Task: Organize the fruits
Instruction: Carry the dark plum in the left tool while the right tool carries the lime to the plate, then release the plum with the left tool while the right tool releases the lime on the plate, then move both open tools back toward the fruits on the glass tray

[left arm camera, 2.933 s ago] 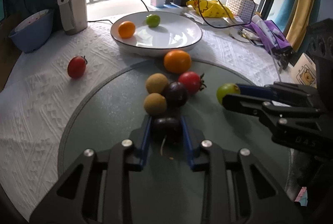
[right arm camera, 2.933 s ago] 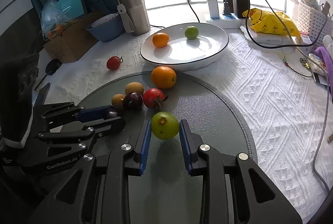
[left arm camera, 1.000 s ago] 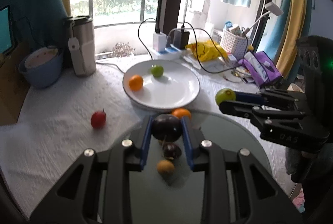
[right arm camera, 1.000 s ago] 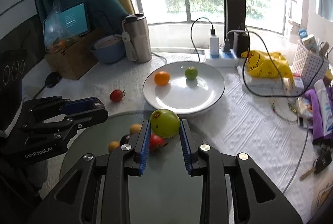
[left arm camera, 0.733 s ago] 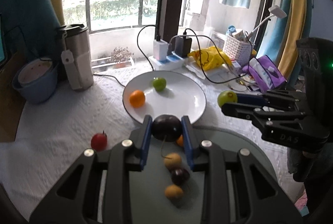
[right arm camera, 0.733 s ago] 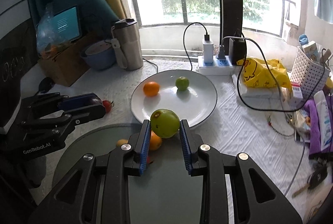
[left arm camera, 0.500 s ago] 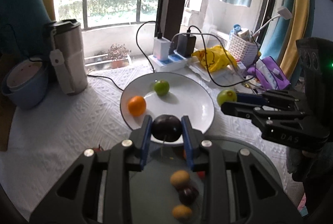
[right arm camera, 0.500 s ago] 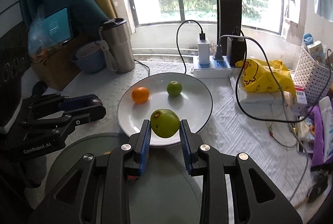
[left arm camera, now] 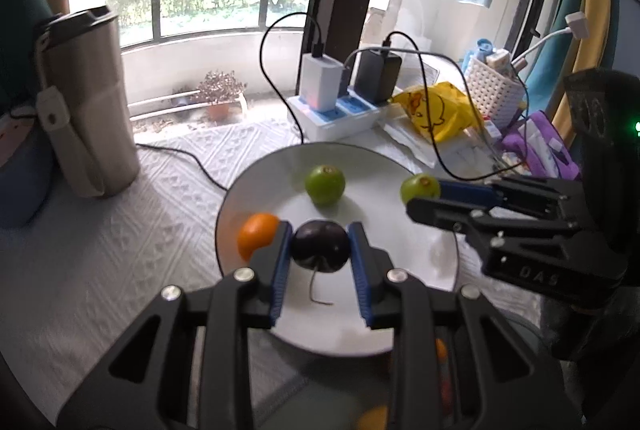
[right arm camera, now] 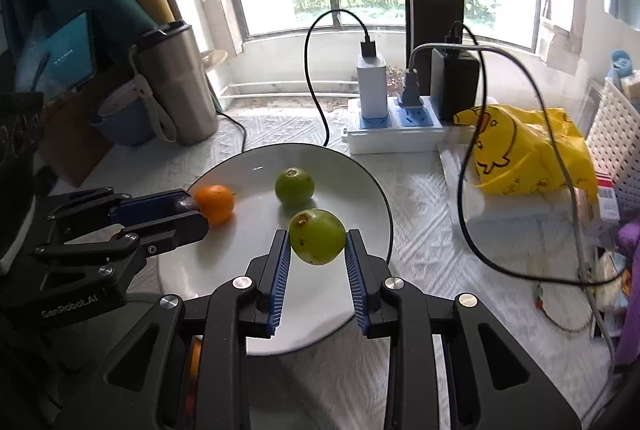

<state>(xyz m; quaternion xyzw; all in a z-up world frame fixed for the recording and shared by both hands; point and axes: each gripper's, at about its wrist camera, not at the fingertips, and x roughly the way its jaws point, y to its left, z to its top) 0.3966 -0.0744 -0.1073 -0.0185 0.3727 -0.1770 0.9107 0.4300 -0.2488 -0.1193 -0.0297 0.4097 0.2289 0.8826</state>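
Observation:
My left gripper [left arm camera: 320,246] is shut on a dark purple plum [left arm camera: 320,245] with a thin stem, held over the white plate [left arm camera: 400,334]. On the plate lie a small orange [left arm camera: 256,235] and a green fruit [left arm camera: 325,184]. My right gripper [right arm camera: 317,237] is shut on a green fruit with brown spots [right arm camera: 317,236], also over the white plate [right arm camera: 360,186]. The right wrist view shows the plate's orange [right arm camera: 215,202] and green fruit [right arm camera: 294,186], with the left gripper [right arm camera: 192,210] beside the orange. From the left wrist view the right gripper [left arm camera: 420,190] hangs over the plate's right side.
A steel tumbler [left arm camera: 86,102] and a blue bowl [right arm camera: 126,118] stand at the left. A power strip with chargers and cables [right arm camera: 394,126], a yellow bag [right arm camera: 528,150] and a white basket [left arm camera: 494,90] crowd the back right. More fruit [left arm camera: 372,418] lies below, near the gripper body.
Both grippers carried their fruit forward from above the dark round mat to over the white plate and sank a little. The plate has grown larger in both views; the loose fruit slipped out below.

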